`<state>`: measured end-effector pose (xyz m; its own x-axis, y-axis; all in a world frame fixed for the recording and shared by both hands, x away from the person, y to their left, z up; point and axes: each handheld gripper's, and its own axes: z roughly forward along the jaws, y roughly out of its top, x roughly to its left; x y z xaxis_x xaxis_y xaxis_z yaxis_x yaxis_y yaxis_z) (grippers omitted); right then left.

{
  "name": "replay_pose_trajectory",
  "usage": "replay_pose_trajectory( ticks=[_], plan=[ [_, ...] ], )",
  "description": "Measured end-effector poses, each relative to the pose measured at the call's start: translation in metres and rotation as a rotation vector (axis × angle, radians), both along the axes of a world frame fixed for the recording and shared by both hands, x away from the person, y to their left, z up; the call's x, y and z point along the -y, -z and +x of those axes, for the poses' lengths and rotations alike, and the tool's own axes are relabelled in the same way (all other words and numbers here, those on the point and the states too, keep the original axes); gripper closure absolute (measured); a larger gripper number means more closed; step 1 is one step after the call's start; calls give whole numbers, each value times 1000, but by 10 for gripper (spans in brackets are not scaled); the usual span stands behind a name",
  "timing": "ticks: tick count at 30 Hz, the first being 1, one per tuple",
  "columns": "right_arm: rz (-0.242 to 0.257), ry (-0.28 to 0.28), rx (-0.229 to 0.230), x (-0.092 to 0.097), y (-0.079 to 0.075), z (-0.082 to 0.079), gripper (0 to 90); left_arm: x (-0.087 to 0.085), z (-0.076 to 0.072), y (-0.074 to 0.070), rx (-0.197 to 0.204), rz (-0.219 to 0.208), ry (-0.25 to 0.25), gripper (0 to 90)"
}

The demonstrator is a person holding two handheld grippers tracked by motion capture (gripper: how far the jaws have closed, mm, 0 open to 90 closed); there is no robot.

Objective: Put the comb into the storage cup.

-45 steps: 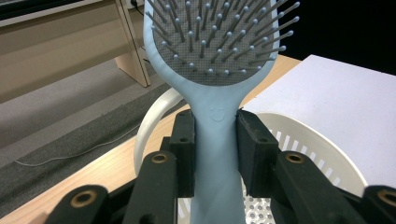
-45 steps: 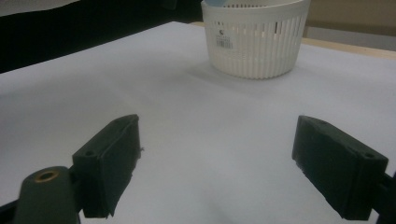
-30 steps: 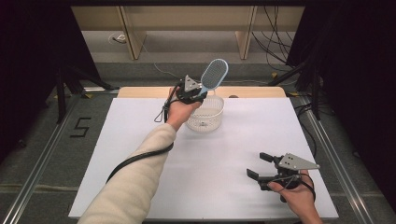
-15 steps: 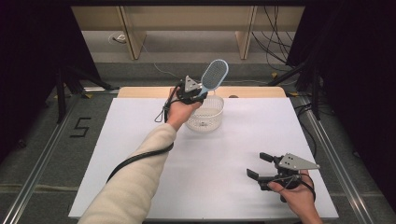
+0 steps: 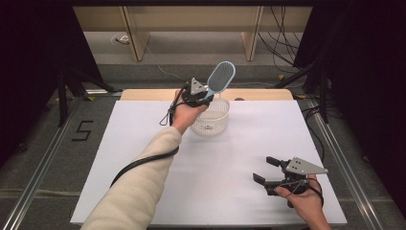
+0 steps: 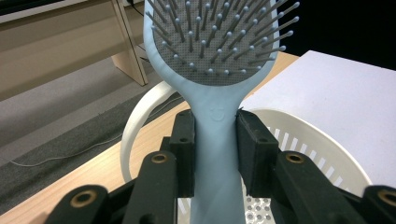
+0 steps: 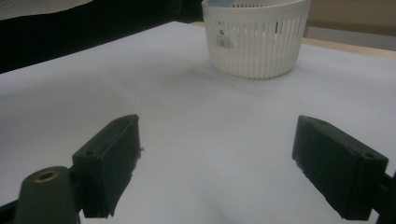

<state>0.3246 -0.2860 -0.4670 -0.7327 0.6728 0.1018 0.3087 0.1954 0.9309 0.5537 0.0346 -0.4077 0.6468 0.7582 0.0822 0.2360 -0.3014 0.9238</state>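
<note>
L gripper (image 5: 203,96) is clamped on the hairbrush (image 5: 221,78) handle, held above the basket (image 5: 210,116). It isn't in or clear yet, judging by pics. R gripper (image 5: 268,173) sits wide open w/ nothing in it.

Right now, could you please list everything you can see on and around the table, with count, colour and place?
hairbrush: one, light blue with grey bristles, held by its handle above the basket, head up
basket: one, white, slotted wall, at the far middle of the table
table: one, white top with a wooden far edge
wooden furniture: pale, on the floor beyond the table
cables: several, dark, on the floor at the far right
floor mark "5": one, black, left of the table
left gripper: one, black, jaws clamped on the hairbrush handle
right gripper: one, black, jaws open, low over the near right of the table
</note>
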Motion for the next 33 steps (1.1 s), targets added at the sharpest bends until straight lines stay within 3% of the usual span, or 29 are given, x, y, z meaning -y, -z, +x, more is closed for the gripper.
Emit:
replay_pose_trajectory(
  ticks=[33],
  plan=[
    [0,-2,-2,0,0,0,163,12,-3,5,1,16,27,694]
  ],
)
